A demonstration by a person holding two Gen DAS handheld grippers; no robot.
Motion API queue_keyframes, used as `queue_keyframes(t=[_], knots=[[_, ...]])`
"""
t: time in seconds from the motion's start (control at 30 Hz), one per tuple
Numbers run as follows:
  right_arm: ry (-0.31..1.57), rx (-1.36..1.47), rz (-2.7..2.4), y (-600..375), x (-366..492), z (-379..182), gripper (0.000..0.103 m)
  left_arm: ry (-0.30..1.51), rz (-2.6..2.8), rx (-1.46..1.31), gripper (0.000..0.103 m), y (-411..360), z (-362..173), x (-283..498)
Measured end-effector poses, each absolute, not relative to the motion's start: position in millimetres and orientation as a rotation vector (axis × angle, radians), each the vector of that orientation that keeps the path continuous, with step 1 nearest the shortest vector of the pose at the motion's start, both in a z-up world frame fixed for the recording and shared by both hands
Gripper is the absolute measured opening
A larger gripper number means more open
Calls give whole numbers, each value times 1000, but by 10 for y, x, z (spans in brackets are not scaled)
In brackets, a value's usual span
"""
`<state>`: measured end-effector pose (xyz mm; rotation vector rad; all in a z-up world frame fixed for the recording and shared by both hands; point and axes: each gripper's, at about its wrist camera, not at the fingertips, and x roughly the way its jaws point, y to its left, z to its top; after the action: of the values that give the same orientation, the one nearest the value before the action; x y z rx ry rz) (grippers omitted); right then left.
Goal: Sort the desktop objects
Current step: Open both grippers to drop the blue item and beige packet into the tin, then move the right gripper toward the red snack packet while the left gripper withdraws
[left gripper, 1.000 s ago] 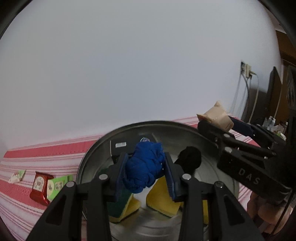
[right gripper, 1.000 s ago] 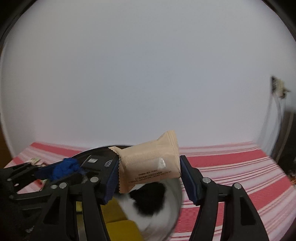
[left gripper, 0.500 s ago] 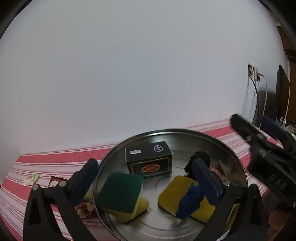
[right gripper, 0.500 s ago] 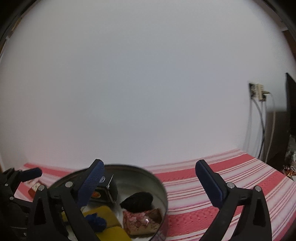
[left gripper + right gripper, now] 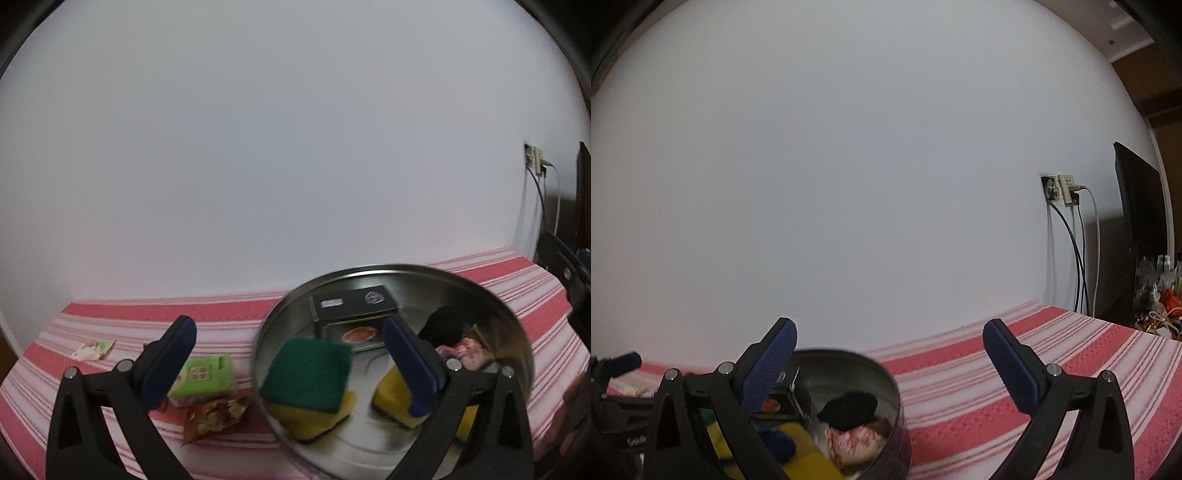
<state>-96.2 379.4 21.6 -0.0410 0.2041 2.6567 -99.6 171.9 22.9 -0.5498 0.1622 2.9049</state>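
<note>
A round metal basin (image 5: 517,325) sits on the red striped cloth. In it lie a green-and-yellow sponge (image 5: 310,373), a second yellow sponge (image 5: 391,398), a black box (image 5: 352,302), a black bundle (image 5: 441,325) and a pinkish packet (image 5: 465,350). My left gripper (image 5: 291,354) is open and empty above the basin's left rim. My right gripper (image 5: 890,369) is open and empty over the basin's right rim (image 5: 895,387); the blue yarn ball (image 5: 779,445), the black bundle (image 5: 849,406) and the packet (image 5: 857,439) show below it.
Left of the basin lie a green box (image 5: 203,374), a brown snack wrapper (image 5: 214,415) and a small pale packet (image 5: 92,349). A wall socket with cables (image 5: 1067,192) and a dark screen (image 5: 1141,203) stand at the right. Striped cloth (image 5: 1015,369) extends right of the basin.
Both grippers opened and let go: the blue yarn ball and the tan packet dropped into the basin. Then the left gripper shifted left and the right gripper drew back to the right.
</note>
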Motion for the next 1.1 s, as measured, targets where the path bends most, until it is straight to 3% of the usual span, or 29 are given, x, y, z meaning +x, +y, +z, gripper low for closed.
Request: queue_keyframes(t=[0.73, 1.1], knots=[[290, -122, 2743, 3094, -741, 129, 102, 131, 2952, -639, 102, 1064, 15, -818], [250, -204, 2815, 2661, -868, 100, 102, 105, 3055, -693, 102, 215, -11, -907]])
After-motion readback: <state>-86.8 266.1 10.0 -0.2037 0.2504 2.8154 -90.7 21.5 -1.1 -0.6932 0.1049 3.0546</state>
